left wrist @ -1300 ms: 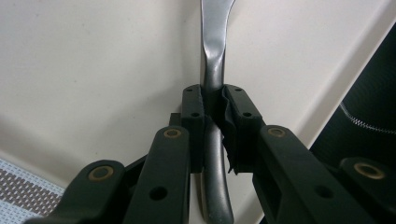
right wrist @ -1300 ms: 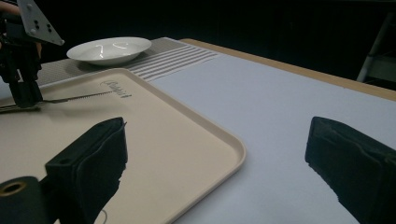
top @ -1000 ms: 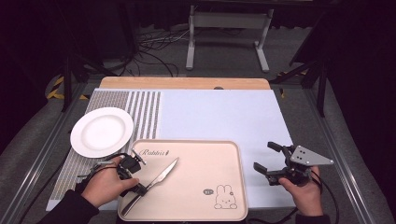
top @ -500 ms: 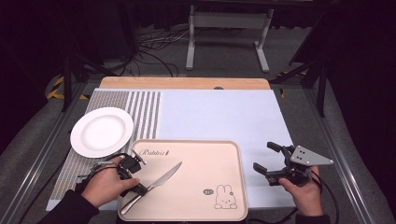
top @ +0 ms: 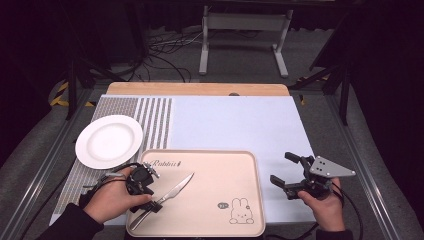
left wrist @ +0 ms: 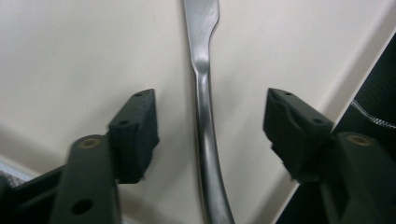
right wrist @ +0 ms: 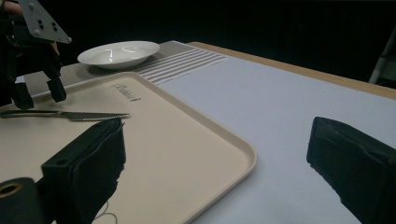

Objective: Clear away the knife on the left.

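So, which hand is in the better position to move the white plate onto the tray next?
The left. The left gripper is open above the knife on the tray, and the white plate lies close on that side. The right gripper rests open beyond the tray's far edge.

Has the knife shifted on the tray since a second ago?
No. The knife lies on the same slant on the tray, tip toward its printed lettering; the left claw has just been opening around its handle.

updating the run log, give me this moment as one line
left gripper: just opened, knife free between jaws | knife: on tray | right gripper: open, empty
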Available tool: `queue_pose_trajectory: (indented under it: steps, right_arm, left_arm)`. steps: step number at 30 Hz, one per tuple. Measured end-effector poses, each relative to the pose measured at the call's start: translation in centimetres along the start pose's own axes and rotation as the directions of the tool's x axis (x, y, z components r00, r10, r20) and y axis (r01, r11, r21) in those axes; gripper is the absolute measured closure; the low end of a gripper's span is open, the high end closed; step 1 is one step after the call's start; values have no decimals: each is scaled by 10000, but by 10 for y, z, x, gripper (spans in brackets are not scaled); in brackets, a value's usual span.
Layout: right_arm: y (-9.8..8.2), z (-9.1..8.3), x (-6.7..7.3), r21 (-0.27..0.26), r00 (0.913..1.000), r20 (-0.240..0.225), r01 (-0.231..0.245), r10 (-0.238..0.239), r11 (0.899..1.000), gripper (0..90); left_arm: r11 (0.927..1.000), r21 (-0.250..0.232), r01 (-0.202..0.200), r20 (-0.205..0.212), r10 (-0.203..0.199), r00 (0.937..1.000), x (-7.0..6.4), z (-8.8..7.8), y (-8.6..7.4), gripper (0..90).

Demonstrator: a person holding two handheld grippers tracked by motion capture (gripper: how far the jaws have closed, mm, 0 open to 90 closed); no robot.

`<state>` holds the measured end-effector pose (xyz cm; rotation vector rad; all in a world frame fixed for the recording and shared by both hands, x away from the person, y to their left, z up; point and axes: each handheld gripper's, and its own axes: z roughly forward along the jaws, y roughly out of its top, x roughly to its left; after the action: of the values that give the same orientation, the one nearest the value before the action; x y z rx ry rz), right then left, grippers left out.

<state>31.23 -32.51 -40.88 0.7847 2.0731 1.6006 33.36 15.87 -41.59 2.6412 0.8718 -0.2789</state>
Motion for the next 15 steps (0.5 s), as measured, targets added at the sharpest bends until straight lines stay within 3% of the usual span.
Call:
queue_pose_trajectory:
  steps: [4,7,9,12,13,14,15]
  right_arm:
    - [0,0,0,-2,10000,29,-14,14,10000,49]
    - [0,-1,0,-14,10000,25,0,0,10000,48]
    - [0,-1,0,-4,10000,37,14,-14,10000,48]
    - [-1,-1,-1,11,10000,19,21,-21,10000,48]
    - [-1,-1,-1,11,10000,19,21,-21,10000,48]
    - [-1,-1,0,4,10000,1,27,-27,10000,49]
    - [0,-1,0,-7,10000,-2,38,-38,10000,50]
  left_arm:
    - [9970,-257,-725,-339,716,9969,-5,0,5,232]
    - [9932,-433,-1082,-539,1058,9929,-7,0,7,231]
    - [9834,-548,-1730,-440,1707,9843,-9,1,10,314]
    - [9716,-623,-2283,-167,2277,9736,-11,4,12,466]
    - [9716,-623,-2283,-167,2277,9736,-11,4,12,566]
    - [9636,-595,-2607,-194,2600,9654,-11,5,14,566]
    - [9547,-588,-2915,-182,2910,9566,-12,8,16,688]
